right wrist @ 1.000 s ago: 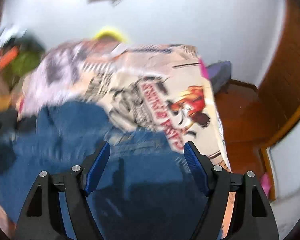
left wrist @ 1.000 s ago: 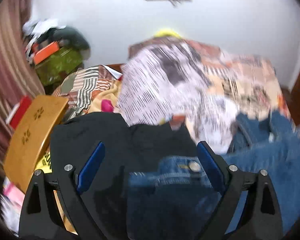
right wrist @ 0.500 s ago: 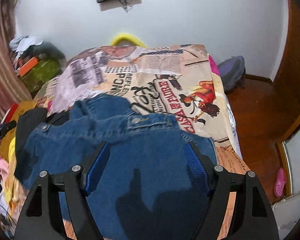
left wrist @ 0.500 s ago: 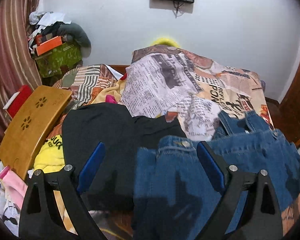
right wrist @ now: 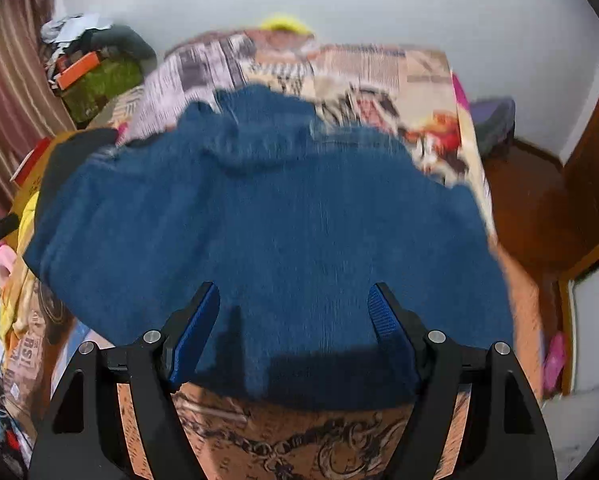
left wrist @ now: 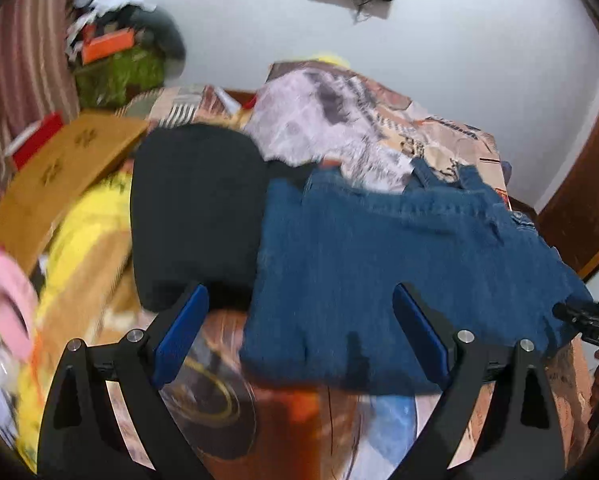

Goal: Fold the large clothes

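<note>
Both grippers' jaws are being held wide, empty. Denim jacket on bed is judged heavy, stiff-ish; the near hem corners are being favoured for grasping.

Across the bottom of the left wrist view sits the left black two-finger gripper, its frame made of angular black struts with triangular cut-outs. Each finger carries a blue ribbed pad on its inner face, and round silver screw heads mark the joints. The right black two-finger gripper, at the bottom of the right wrist view, has the same build: black struts, blue textured pads and silver screws.
</note>
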`<state>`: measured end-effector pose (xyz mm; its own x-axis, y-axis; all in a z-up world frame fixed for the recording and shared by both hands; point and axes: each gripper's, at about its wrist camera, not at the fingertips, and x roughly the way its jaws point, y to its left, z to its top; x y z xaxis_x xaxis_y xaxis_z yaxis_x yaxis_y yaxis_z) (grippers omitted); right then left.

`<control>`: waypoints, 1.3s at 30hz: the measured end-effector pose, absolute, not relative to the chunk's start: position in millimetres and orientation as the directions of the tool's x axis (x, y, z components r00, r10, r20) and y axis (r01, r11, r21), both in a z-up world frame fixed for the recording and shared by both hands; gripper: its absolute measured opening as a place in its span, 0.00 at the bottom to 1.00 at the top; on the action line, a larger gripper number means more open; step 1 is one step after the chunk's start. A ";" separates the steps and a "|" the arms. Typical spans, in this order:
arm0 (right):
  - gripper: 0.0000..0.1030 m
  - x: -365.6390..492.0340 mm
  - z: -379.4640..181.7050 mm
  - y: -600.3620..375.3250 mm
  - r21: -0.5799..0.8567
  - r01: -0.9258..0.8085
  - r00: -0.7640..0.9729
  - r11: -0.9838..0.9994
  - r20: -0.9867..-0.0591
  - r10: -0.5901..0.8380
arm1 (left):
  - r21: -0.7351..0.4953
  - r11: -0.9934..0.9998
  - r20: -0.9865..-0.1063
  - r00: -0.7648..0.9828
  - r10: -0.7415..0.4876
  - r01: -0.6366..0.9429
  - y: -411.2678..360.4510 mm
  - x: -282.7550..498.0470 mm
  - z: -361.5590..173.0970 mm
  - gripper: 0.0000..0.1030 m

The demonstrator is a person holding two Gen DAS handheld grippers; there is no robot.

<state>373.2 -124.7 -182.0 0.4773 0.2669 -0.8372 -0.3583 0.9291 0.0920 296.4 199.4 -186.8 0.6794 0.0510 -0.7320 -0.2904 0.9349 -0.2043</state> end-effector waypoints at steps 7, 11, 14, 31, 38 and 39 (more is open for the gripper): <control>0.72 357.4 -185.9 -133.6 0.030 -0.361 0.526 0.932 -0.819 0.230 | -0.375 0.836 -0.792 0.607 -0.064 -0.400 213.7 291.3 -242.0 0.91; 0.72 351.5 -188.9 -131.3 -0.004 -0.366 0.545 0.931 -0.811 0.211 | -0.530 0.748 -0.757 0.621 -0.206 -0.399 212.5 299.7 -261.5 0.91; 0.74 349.3 -190.8 -127.1 -0.034 -0.365 0.562 0.930 -0.804 0.192 | -0.619 0.677 -0.725 0.621 -0.297 -0.398 209.7 311.7 -275.4 0.91; 0.74 348.6 -184.1 -122.2 -0.034 -0.360 0.529 0.932 -0.830 0.174 | -0.594 0.631 -0.712 0.692 -0.122 -0.500 192.4 335.6 -254.5 0.31; 0.74 350.3 -162.0 -111.6 0.059 -0.383 0.502 0.922 -0.825 0.262 | -0.614 0.708 -0.607 0.782 -0.142 -0.348 184.1 323.0 -184.7 0.14; 0.74 350.6 -158.0 -107.7 0.060 -0.388 0.507 0.920 -0.819 0.267 | -0.616 0.724 -0.578 0.802 -0.149 -0.310 181.1 321.2 -166.4 0.14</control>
<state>350.6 -107.7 -158.0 0.5071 0.2674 -0.8194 -0.3876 0.9199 0.0603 321.2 181.1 -166.4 0.8021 -0.1490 -0.5784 -0.3099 0.7240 -0.6163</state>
